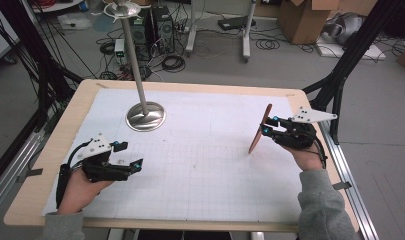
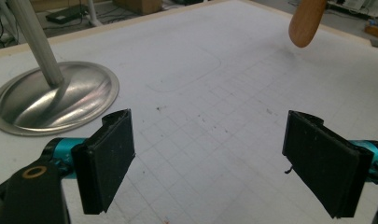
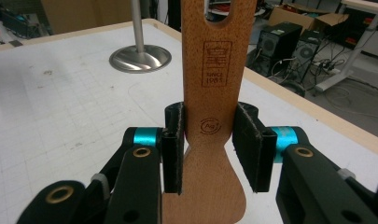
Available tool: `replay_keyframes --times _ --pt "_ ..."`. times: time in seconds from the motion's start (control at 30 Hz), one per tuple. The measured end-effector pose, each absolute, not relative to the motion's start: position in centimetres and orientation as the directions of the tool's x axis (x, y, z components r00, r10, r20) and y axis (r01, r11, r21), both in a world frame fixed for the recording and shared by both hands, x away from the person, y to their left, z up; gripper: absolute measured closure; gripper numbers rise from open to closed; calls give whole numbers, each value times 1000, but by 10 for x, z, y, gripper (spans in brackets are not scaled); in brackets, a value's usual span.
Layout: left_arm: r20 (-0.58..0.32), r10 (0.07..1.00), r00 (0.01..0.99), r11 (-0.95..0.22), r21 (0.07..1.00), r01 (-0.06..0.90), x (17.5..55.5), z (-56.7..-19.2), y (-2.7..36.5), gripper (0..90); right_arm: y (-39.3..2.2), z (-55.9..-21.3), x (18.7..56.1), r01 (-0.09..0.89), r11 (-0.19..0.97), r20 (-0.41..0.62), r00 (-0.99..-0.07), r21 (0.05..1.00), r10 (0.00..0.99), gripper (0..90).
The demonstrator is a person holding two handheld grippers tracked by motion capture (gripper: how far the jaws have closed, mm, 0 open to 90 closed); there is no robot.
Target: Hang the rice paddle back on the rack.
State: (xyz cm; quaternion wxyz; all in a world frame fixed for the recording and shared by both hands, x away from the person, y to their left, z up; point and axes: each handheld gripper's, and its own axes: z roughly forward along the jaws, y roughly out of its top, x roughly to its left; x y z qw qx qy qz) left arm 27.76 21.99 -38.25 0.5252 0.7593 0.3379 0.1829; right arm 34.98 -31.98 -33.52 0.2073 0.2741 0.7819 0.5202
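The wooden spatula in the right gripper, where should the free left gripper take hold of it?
On the bare slotted upper end of the wooden spatula, coming from the stand side. The right gripper clamps the narrow neck edge to edge, so the open left gripper should close across the edges above it.

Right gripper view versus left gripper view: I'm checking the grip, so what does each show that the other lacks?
Right gripper view: jaws of the right gripper clamped on the wooden spatula, with its stamped marks and slot. Left gripper view: the left gripper with jaws open, nothing between them, and the spatula's rounded end hanging above the table. Both: metal stand base and white gridded mat.
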Motion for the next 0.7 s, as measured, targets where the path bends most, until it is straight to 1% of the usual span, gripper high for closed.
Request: replay_keyframes --times 0.47,0.7 --pt "-82 720 689 -199 927 317 274 -379 232 170 -311 -321 354 194 301 -47 -769 934 638 650" --pt "-85 715 694 -203 925 322 272 -382 229 164 -303 -311 357 190 307 -49 -775 932 630 650"
